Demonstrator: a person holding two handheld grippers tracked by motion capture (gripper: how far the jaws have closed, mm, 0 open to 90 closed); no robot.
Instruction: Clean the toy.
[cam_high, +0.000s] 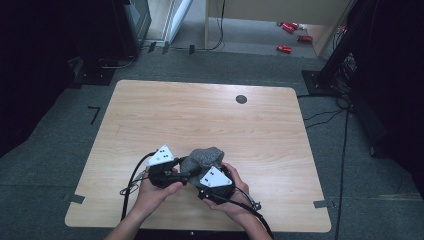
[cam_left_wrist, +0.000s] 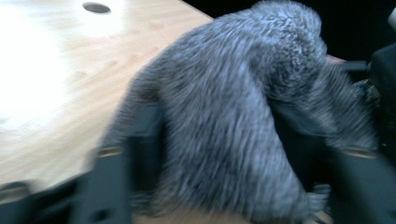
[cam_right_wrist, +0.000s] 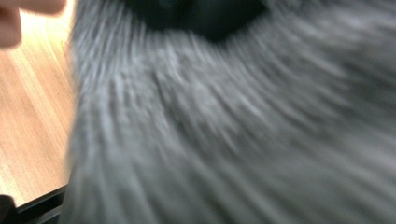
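A grey fuzzy cloth (cam_high: 205, 156) lies bunched near the table's front edge, between both hand-held grippers. My left gripper (cam_high: 187, 172) comes at it from the left. In the left gripper view, the cloth (cam_left_wrist: 233, 116) fills the gap between the two black jaws of that gripper (cam_left_wrist: 233, 156) and spills over them. My right gripper (cam_high: 201, 167) points up into the cloth from the front right. In the right gripper view, blurred grey cloth (cam_right_wrist: 224, 130) hangs close to the lens and hides the jaws. A fingertip (cam_right_wrist: 18, 18) shows at the top left of that view.
The wooden table (cam_high: 165, 115) has a dark round grommet hole (cam_high: 241, 99) at its far side. Cables trail from both grippers over the front edge. On the floor beyond are several red objects (cam_high: 290, 30), black stands at both sides and loose cables at the right.
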